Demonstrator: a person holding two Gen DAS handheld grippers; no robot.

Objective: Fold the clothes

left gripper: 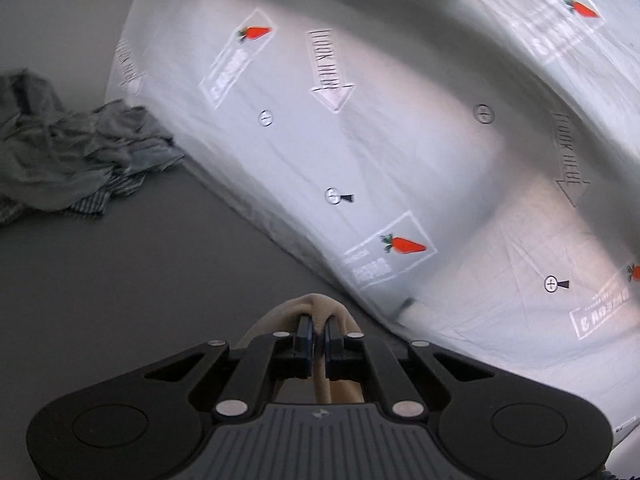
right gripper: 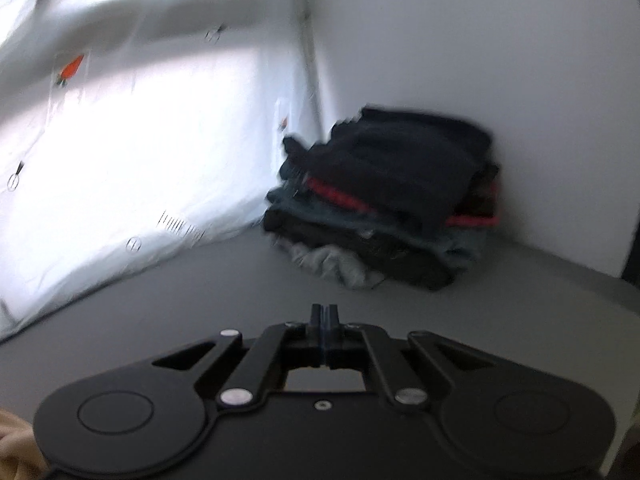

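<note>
Beige cloth sits pinched between the fingers of my left gripper, bunched over the tips and trailing below, above the grey table. Right gripper is closed on nothing, facing a dark folded stack against the wall. A crumpled grey pile lies well apart beside the printed white sheet. Risk: the grip holds a narrow bunch; one-handed, the garment could slip or fold crooked

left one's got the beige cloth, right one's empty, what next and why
Probably bring the right hand-held gripper, shut on nothing, over to pinch a free edge of the beige fabric that the left hand-held gripper clamps, so it can be spread on the grey tabletop.
</note>
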